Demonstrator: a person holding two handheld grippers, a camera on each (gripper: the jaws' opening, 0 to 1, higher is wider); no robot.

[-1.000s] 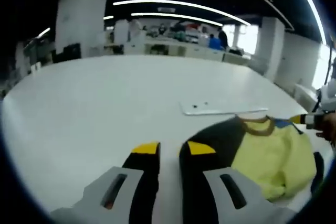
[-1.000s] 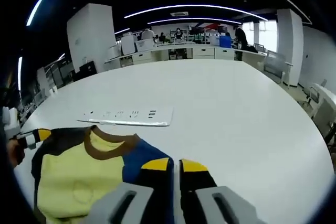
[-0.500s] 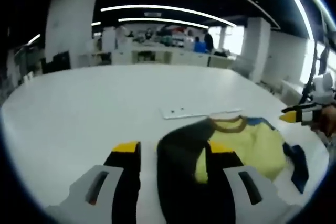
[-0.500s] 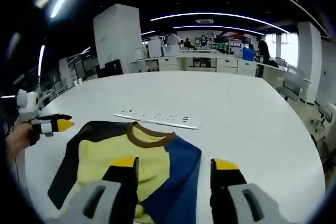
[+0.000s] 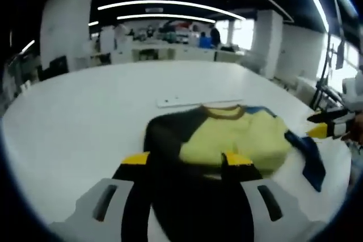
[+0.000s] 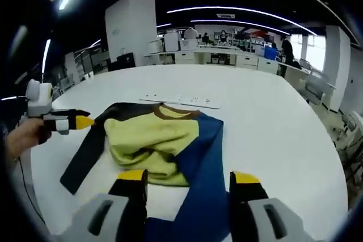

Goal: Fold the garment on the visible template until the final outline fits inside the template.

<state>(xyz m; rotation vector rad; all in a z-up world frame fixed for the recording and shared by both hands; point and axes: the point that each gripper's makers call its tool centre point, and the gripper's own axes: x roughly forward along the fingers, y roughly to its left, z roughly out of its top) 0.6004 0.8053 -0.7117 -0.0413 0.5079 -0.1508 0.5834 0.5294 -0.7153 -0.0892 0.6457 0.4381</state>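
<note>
While both grippers, the left gripper (image 5: 187, 160) and right gripper (image 6: 189, 178), stand released, the yellow, black and blue sweater (image 6: 156, 140) lies mid-frame, its blue sleeve (image 6: 198, 188) running between the right's jaws.

Table (image 6: 272, 111): wide white top, bare on the far side and along both flanks; open passage there.
Garment (image 6: 164, 140): bunched in the near middle, yellow body humped, black sleeve trailing to one side, blue sleeve to the other; the only soft obstacle on the surface.
White strip (image 6: 181, 101): flat, just beyond the collar, touching or nearly so; low, no real barrier.
Left gripper (image 5: 187, 160): jaws spread, black sleeve lying between them; gap occupied.
Right gripper (image 6: 190, 177): jaws spread over the blue sleeve and yellow hem; gap occupied.
Flanks: each gripper sits beside a sleeve end, narrowing side access.
Background: desks (image 6: 227, 58) and pillar (image 6: 130, 32) well apart from the table.
</note>
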